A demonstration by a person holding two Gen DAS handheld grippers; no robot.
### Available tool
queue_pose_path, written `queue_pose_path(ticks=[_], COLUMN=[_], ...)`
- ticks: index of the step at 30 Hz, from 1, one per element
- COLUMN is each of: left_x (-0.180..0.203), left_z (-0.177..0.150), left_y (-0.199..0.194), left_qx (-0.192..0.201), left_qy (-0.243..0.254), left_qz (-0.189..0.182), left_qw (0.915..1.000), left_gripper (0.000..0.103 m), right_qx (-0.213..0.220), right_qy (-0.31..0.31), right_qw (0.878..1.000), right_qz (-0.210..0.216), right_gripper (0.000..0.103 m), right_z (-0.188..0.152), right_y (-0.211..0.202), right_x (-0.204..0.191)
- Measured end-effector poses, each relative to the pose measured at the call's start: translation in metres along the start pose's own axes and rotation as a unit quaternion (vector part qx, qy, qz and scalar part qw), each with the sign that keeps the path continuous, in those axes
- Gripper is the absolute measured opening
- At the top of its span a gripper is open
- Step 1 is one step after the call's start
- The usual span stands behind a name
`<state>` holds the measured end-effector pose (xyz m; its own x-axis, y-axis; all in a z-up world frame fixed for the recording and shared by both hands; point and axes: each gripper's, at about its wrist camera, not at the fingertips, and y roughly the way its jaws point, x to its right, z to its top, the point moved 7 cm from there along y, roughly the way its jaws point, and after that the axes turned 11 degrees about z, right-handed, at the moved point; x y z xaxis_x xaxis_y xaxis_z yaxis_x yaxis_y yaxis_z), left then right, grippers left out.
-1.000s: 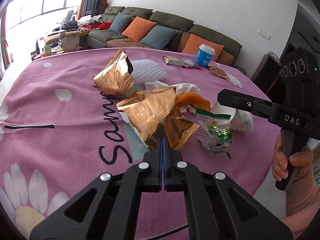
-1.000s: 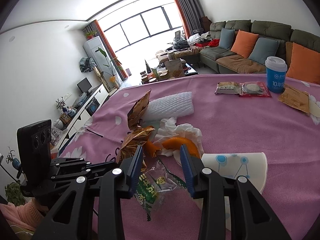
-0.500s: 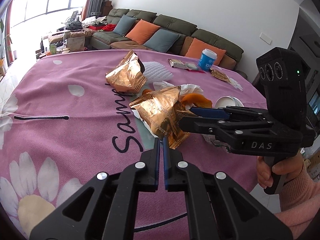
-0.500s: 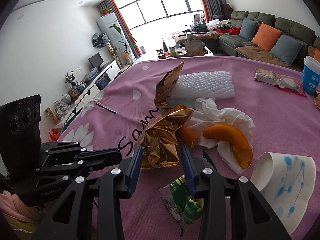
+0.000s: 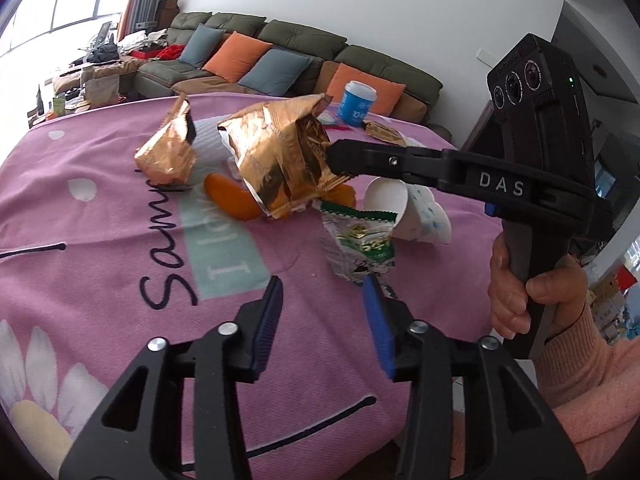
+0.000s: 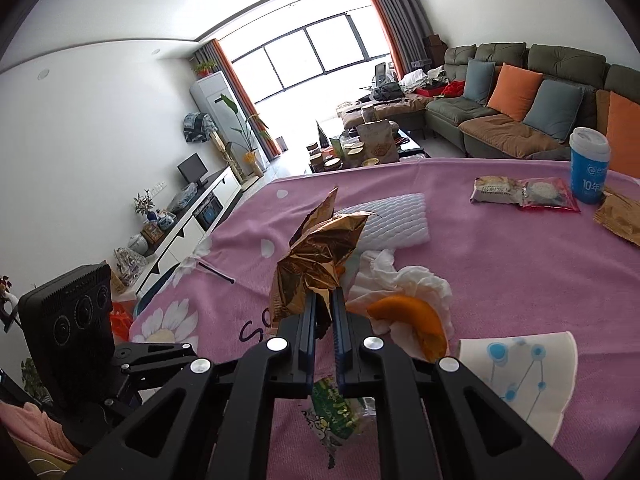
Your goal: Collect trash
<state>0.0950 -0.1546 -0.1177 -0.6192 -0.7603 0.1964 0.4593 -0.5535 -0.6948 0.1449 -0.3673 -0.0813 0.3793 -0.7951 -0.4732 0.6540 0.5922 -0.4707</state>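
With my right hand-held gripper [image 6: 323, 312] clamped on the gold wrapper [image 5: 280, 160] lifted off the table [image 5: 100, 208], my left hand-held gripper [image 5: 326, 312], jaws just opened and empty, sits nearest the green packet [image 5: 360, 244] lying straight ahead.

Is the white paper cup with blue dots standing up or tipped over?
Tipped over: the paper cup lies on its side on the pink tablecloth, mouth facing sideways.

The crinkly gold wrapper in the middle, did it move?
Yes. The gold wrapper went up off the pink tablecloth, pinched by the right gripper.
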Motion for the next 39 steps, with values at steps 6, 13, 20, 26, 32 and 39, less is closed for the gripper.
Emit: queue_pose_path(ticks=[6,13,20,26,32,39], left_x=[0.014,0.005,0.009,0.005,-0.001,0.005], left_z=[0.003,0.005,0.008,0.005,0.019,0.028], left_y=[0.027,0.045,0.042,0.034,0.041,0.061], left_qx=[-0.035,-0.063,-0.043,-0.038,-0.040,-0.061], left_qy=[-0.023,-0.087,-0.084,-0.081,-0.090,-0.109], left_qz=[-0.037,-0.093,-0.082,-0.063,-0.062,-0.091], left_qw=[0.9984,0.9898,0.9921,0.9940,0.9932,0.9880], left_gripper=[0.046,0.015,0.001,0.031,0.039,0.011], right_qx=[0.019,0.015,0.013,0.018,0.017,0.012], right_qy=[0.013,0.021,0.029,0.035,0.043,0.047], right_qw=[1.000,1.000,0.999,0.999,0.999,0.999], right_qz=[-0.016,-0.013,-0.010,-0.014,-0.013,-0.011], right_gripper=[0.007,0.007,0.007,0.007,0.007,0.007], right_z=[0.005,-0.001,-0.006,-0.005,-0.007,-0.010], right_y=[-0.017,-0.015,-0.012,-0.013,-0.010,-0.007], right_x=[0.015,0.022,0.025,0.027,0.033,0.036])
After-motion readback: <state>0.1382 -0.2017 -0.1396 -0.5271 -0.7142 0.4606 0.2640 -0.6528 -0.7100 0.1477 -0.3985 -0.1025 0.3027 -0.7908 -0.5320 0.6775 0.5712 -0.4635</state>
